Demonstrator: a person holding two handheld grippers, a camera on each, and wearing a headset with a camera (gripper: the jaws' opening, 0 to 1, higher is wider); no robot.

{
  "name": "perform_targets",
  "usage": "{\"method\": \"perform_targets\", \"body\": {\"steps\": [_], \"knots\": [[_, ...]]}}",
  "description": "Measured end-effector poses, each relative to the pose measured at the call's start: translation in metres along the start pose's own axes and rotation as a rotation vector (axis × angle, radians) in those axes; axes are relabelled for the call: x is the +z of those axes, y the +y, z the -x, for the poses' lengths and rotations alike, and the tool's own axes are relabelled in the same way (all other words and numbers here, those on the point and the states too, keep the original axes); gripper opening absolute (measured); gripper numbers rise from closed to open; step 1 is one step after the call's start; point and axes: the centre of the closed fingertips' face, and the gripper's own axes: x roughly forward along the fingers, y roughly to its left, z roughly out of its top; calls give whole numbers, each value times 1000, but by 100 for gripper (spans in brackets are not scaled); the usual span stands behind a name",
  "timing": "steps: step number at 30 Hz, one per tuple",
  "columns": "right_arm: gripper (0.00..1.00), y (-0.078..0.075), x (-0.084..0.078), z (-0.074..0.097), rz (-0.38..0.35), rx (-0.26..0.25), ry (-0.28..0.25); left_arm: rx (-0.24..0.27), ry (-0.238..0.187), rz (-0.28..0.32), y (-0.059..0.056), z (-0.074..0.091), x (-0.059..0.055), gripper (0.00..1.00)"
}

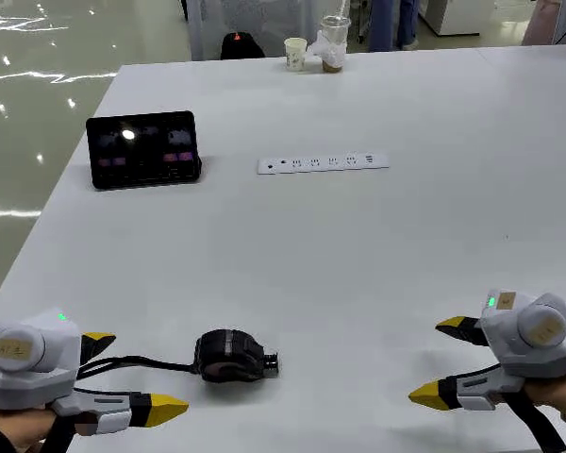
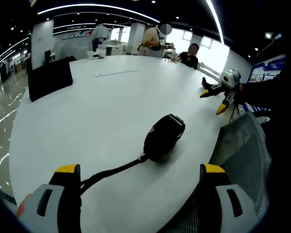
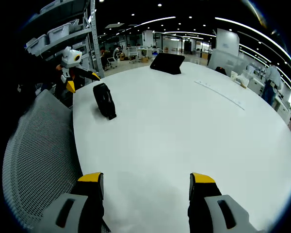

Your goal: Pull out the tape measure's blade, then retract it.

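A black tape measure lies on the white table near its front edge, its strap trailing left toward my left gripper. That gripper is open, its yellow-tipped jaws either side of the strap's end, a short way from the case. My right gripper is open at the front right, well away from the tape measure, with nothing between its jaws. The blade is inside the case. The right gripper appears across the table in the left gripper view, and the left gripper in the right gripper view.
A black tablet-like device stands at the back left. A white power strip lies mid-table. A paper cup and a plastic cup sit at the far edge. A grey mesh chair is beside the front edge. People sit beyond the far end.
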Motion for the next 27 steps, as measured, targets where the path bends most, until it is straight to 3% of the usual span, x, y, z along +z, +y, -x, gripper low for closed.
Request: {"method": "perform_targets", "body": {"steps": [12,15,27], "knots": [[89,-9,-14,16,-8,-10,-19,-2,34,-34,12,10,-5,99],[98,-11,-14,18,4,-23,-12,-4,38,-36,15,11,-8,99],[99,-15,-21,32,-20,-34,-11,-4,41,-33,15,15,-10,99]]}}
